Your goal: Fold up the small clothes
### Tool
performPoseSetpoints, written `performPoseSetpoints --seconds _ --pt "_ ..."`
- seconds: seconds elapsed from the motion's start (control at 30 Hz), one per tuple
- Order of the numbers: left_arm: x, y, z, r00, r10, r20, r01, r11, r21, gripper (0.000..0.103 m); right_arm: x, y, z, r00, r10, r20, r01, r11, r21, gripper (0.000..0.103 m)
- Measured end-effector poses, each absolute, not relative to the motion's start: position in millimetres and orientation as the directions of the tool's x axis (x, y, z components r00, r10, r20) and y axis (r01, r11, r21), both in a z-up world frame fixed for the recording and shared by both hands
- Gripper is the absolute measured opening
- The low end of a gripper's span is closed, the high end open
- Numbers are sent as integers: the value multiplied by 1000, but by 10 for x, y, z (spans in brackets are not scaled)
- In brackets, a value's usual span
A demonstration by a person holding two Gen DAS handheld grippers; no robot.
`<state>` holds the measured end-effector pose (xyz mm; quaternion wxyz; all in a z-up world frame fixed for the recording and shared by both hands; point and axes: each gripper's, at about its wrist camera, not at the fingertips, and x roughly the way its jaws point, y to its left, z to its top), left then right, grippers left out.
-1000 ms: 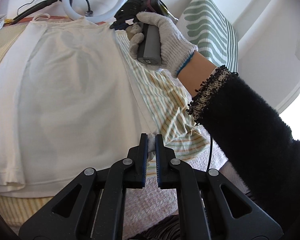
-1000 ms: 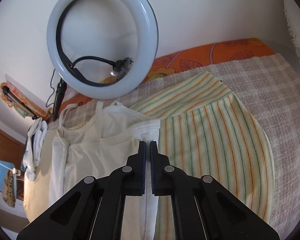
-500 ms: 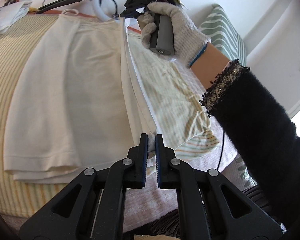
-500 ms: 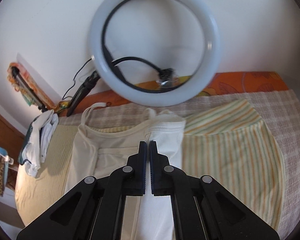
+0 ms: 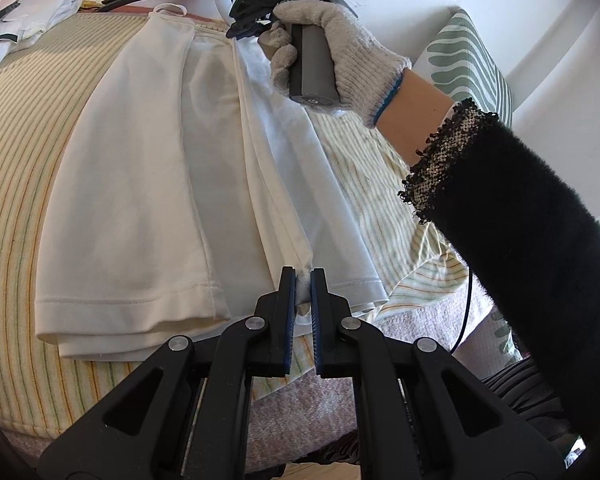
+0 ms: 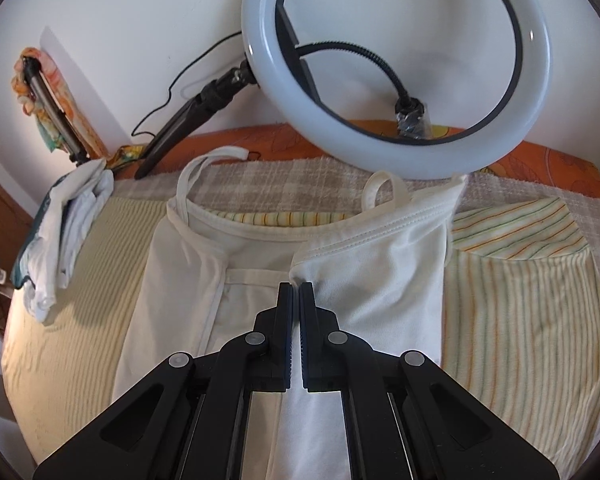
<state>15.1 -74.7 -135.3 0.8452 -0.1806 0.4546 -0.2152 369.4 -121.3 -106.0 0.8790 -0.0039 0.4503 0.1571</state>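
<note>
A cream sleeveless top [image 5: 140, 184] lies lengthwise on a striped cloth [image 5: 16, 168] over the bed. My left gripper [image 5: 303, 276] is shut on its hem corner, lifting the right side edge. My right gripper [image 6: 296, 290] is shut on the same side edge near the armhole, at the strap end of the top [image 6: 380, 264]. The lifted side hangs as a flap over the middle of the garment. The gloved hand holding the right gripper [image 5: 256, 20] shows in the left wrist view.
A ring light [image 6: 396, 68] on a black stand leans close over the top's straps. A pile of white clothes [image 6: 68, 224] lies at the left edge of the bed. A green patterned cushion [image 5: 472, 60] stands to the right. White wall behind.
Both grippers have carried the top's right side edge leftward over the garment, so the flap now covers more of the middle. The ring light looms closer to the right gripper.
</note>
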Motion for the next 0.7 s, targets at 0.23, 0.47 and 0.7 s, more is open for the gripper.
performPoseSetpoints --seconds 0.23,0.47,0.7 --pt "140 -733 -1356 484 -520 -704 198 848 -491 5 3729 -1167 -1152 537 276 -797 -289 948 133 2" --pt "-6 -638 -1216 493 -517 -700 225 852 -472 24 3540 -1367 -874 581 310 -752 -277 945 175 30" --pt "-210 -277 -967 533 -475 -700 240 878 -413 24 2952 -1821 -319 627 348 -697 -281 936 214 30"
